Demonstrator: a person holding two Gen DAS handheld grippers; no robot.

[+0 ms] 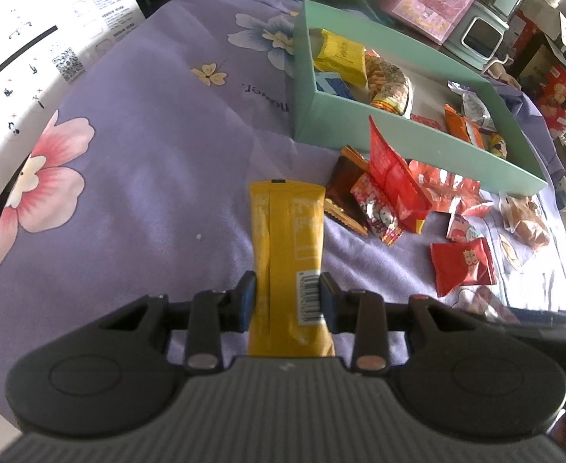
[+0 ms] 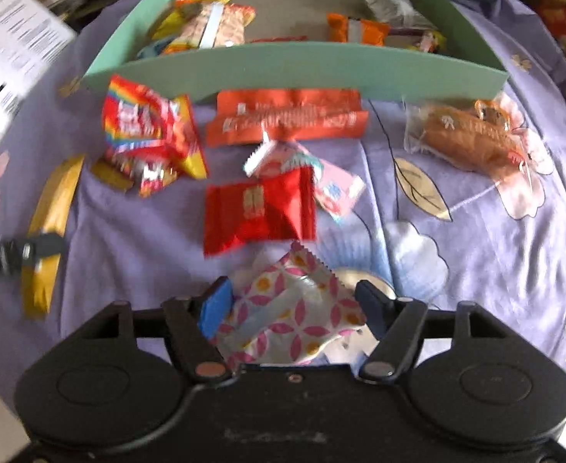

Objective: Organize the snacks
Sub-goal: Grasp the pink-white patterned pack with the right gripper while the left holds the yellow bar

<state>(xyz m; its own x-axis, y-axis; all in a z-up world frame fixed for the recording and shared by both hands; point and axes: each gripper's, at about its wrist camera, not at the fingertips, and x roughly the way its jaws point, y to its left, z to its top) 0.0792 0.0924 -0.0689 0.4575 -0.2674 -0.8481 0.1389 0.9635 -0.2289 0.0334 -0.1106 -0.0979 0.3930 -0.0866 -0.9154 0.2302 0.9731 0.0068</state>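
The left gripper (image 1: pixel 287 296) points steeply down at the bed, its blue-padded fingers (image 1: pixel 247 294) drawn in close and pressing on both long edges of a yellow snack bar (image 1: pixel 287 247), which juts forward from the jaws. The right gripper (image 2: pixel 291 306) also tilts steeply down, its jaws spread wide around a pink-patterned packet (image 2: pixel 287 316); the left pad (image 2: pixel 215 306) lies against the wrapper while the right finger stands just clear.

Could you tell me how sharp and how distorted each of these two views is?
Left wrist view: mostly sharp, the barcode on the yellow bar legible; fisheye bends the green box; blurred smear at top centre. Right wrist view: motion-blurred throughout, the red packet smeared; box wall bowed.
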